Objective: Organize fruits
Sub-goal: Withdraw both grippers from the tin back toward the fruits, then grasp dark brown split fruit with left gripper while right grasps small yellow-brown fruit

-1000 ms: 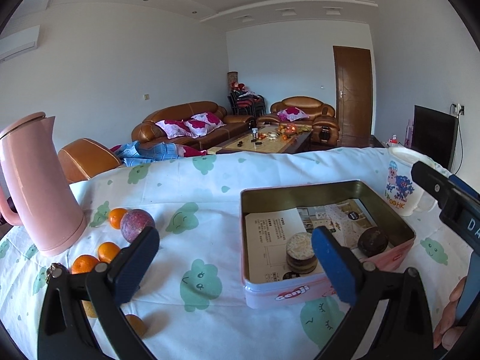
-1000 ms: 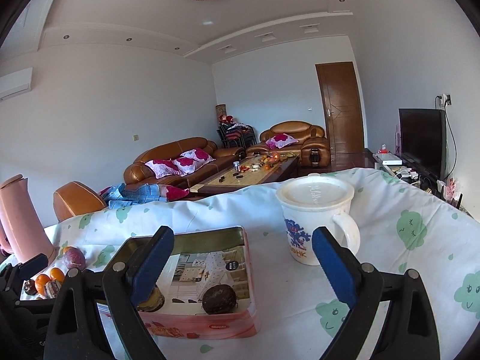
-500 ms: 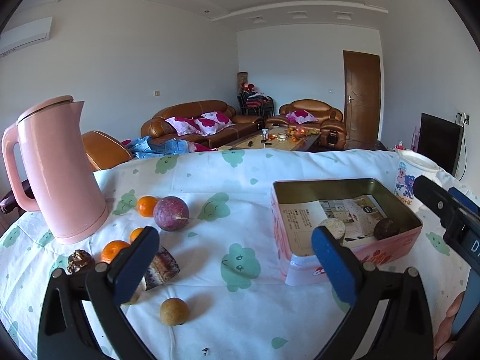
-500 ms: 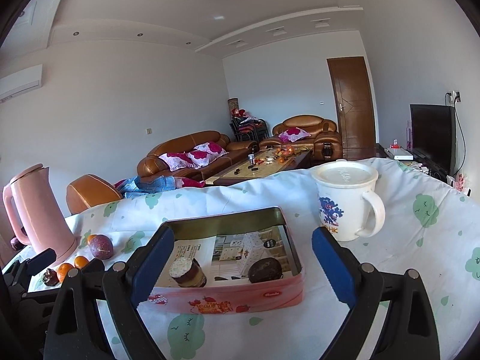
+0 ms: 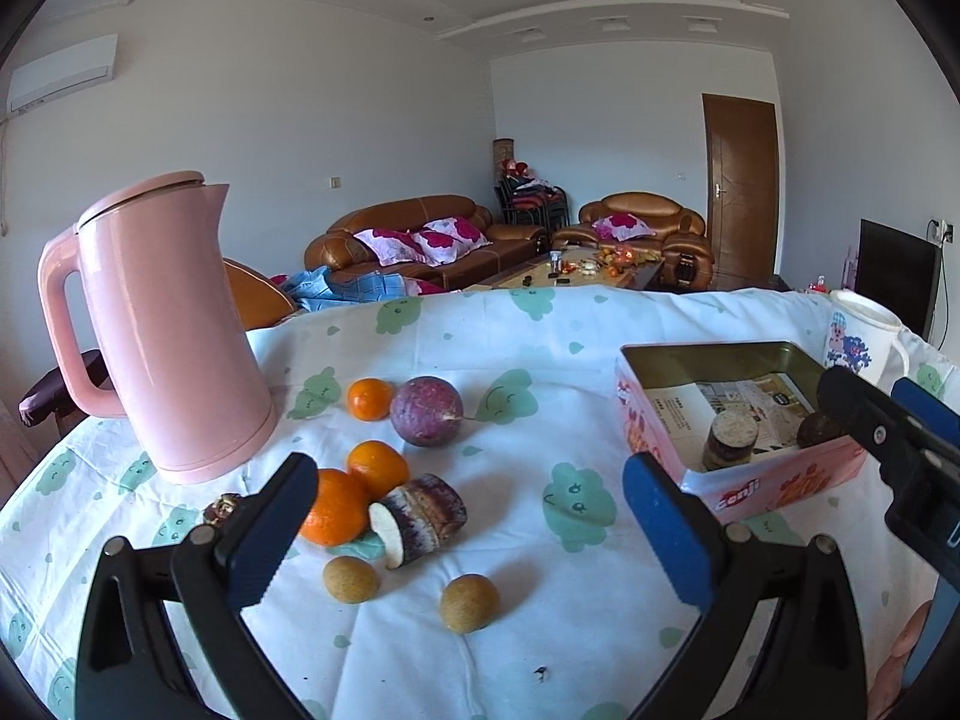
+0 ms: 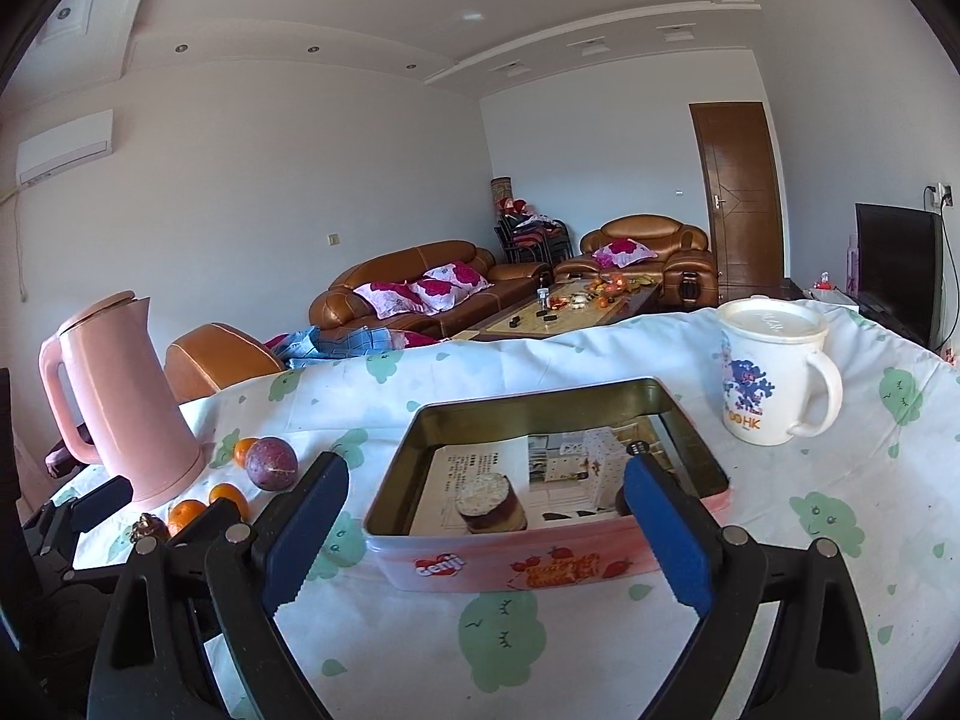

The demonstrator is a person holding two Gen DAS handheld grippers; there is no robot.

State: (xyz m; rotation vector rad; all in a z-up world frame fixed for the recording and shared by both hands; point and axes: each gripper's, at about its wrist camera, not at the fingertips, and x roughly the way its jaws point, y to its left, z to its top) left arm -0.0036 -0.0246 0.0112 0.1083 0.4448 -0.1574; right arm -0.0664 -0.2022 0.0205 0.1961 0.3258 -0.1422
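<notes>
Cloud-print cloth covers the table; my left gripper point(image 5: 462, 519) and right gripper point(image 6: 480, 519) hang spread and empty. Loose fruit lies beside the kettle point(image 5: 162, 330), left of the tin point(image 6: 540, 516). I judge the nearest longan point(image 5: 469, 603) light, hard-shelled, apt to roll; pinch across its middle.

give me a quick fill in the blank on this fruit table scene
1. The kettle is ____ in colour.
2. The cut purple piece lies on the ____.
3. The tin stands ____, with no lid.
4. Both the left gripper and right gripper hold ____.

Missing: pink; tablecloth; open; nothing
</notes>
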